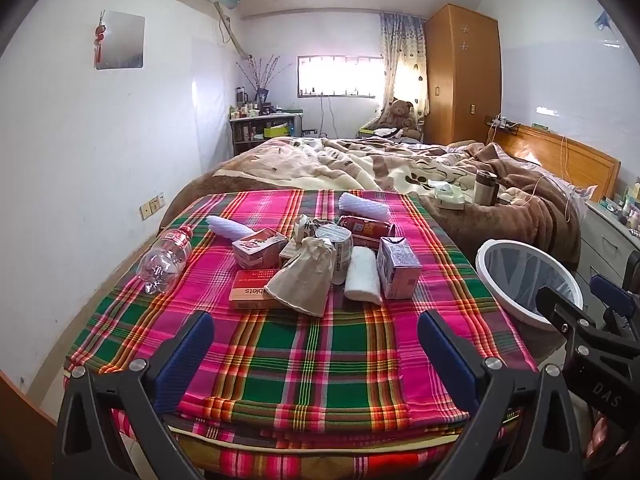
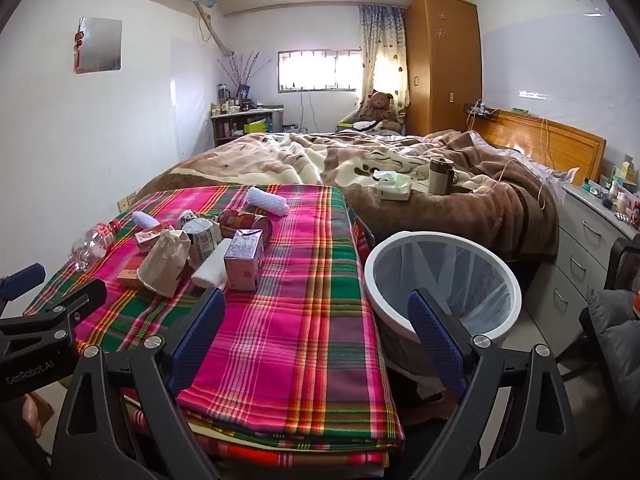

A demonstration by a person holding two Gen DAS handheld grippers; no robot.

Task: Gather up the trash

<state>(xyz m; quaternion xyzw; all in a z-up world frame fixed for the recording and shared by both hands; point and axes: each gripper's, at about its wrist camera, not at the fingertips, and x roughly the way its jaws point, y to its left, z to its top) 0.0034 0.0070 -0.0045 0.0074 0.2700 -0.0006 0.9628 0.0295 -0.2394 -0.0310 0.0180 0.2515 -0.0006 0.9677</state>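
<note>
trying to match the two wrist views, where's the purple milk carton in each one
Left wrist view: the purple milk carton stands right of centre on the plaid cloth, at the right end of the trash pile, beside a rolled white towel.
Right wrist view: the same carton is left of centre, again at the pile's right end.
Shared landmark: the white bin, to the carton's right in both.

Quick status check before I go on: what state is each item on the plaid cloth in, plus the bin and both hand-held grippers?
Plastic bottle: empty, lying on its side.
Paper cup: crushed, tipped over.
Purple carton: upright.
Pink carton: lying flat.
Red can: lying on its side.
Trash bin: lined, empty, beside the cloth.
Left hand-held gripper: open, holding nothing.
Right hand-held gripper: open, holding nothing.
</note>
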